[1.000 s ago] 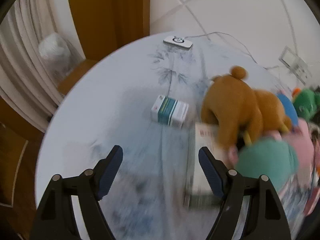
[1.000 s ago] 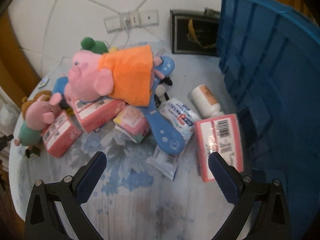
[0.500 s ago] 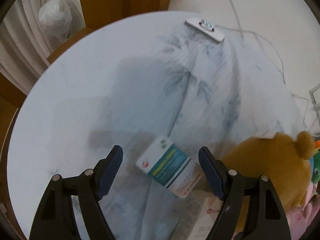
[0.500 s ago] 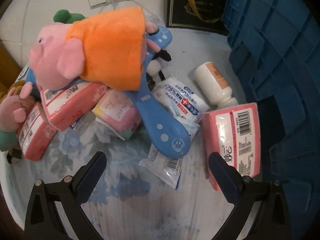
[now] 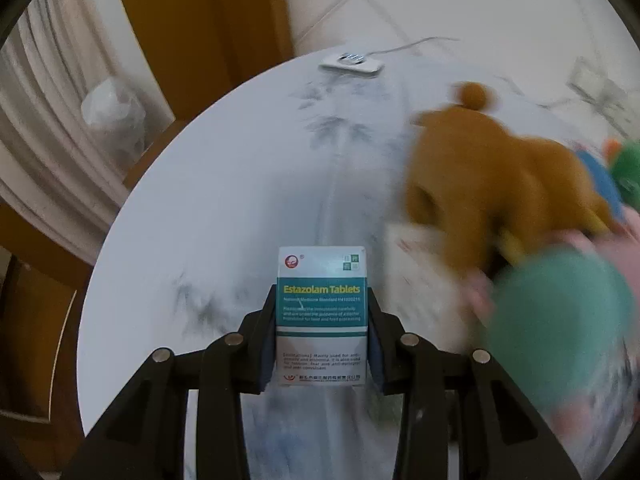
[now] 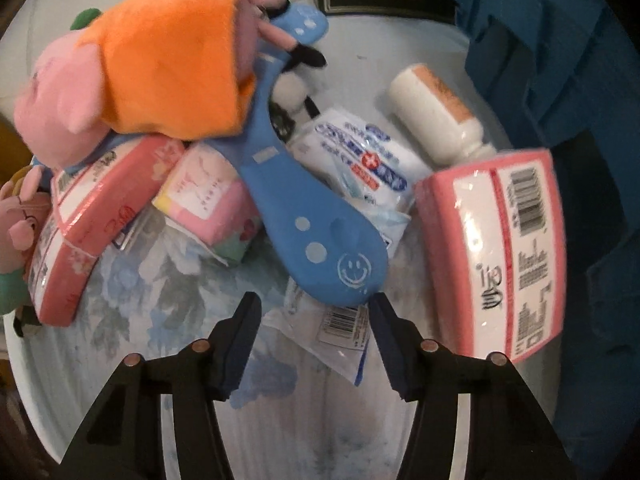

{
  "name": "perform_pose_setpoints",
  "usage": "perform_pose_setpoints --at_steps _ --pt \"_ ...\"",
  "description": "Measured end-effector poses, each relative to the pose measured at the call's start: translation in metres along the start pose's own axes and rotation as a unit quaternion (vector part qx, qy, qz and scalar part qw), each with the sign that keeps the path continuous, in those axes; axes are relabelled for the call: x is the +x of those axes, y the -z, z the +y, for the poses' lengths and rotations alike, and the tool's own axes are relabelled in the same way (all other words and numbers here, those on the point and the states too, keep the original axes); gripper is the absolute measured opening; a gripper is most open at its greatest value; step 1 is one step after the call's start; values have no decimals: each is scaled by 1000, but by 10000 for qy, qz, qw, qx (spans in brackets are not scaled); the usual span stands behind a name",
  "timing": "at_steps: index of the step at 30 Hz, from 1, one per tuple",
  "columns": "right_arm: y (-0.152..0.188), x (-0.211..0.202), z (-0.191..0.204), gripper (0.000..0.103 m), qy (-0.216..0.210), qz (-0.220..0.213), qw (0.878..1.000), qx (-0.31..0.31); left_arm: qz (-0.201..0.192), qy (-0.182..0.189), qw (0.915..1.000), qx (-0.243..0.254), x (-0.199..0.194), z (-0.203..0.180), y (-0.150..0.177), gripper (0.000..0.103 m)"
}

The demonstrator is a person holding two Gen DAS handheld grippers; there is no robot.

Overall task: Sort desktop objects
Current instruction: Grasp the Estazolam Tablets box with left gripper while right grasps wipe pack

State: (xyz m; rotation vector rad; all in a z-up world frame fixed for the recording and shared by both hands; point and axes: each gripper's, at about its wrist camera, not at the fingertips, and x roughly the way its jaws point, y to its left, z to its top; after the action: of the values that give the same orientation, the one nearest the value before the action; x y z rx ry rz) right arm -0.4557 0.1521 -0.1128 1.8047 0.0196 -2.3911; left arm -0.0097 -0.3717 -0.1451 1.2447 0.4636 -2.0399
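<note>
Right wrist — blue crate point(image 6: 560, 80) beside pile, contents hidden.

Brown plush point(image 5: 492, 176) and teal toy point(image 5: 560, 320) motion-blurred (species unclear); blue crate point(image 6: 560, 80) cut off at the edge

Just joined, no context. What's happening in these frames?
A person with a handheld gripper in each hand is sorting clutter on a round table. The left gripper is closing on a teal-and-white Estazolam Tablets box, which stands upright between its fingers. The right gripper points down at the pile, jaws closing around the plastic packet under the blue paddle toy; whether the pads touch it is unclear. Plush toys, pink tissue packs and a white bottle remain unsorted beside the blue crate.
</note>
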Motion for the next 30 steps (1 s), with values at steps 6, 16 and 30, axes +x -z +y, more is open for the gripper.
perform_pose_setpoints --at_steps 6,16,30 --pt "2 24 -13 92 -57 160 9991 387 -134 385 9977 534 -52 -37 45 36" --pt "29 8 -14 43 -247 144 9996 83 -195 1081 9844 1373 -98 -119 91 36" --pt "113 -174 -9 43 -673 -1432 9840 -822 -994 2101 9364 2628 -220 -235 155 36"
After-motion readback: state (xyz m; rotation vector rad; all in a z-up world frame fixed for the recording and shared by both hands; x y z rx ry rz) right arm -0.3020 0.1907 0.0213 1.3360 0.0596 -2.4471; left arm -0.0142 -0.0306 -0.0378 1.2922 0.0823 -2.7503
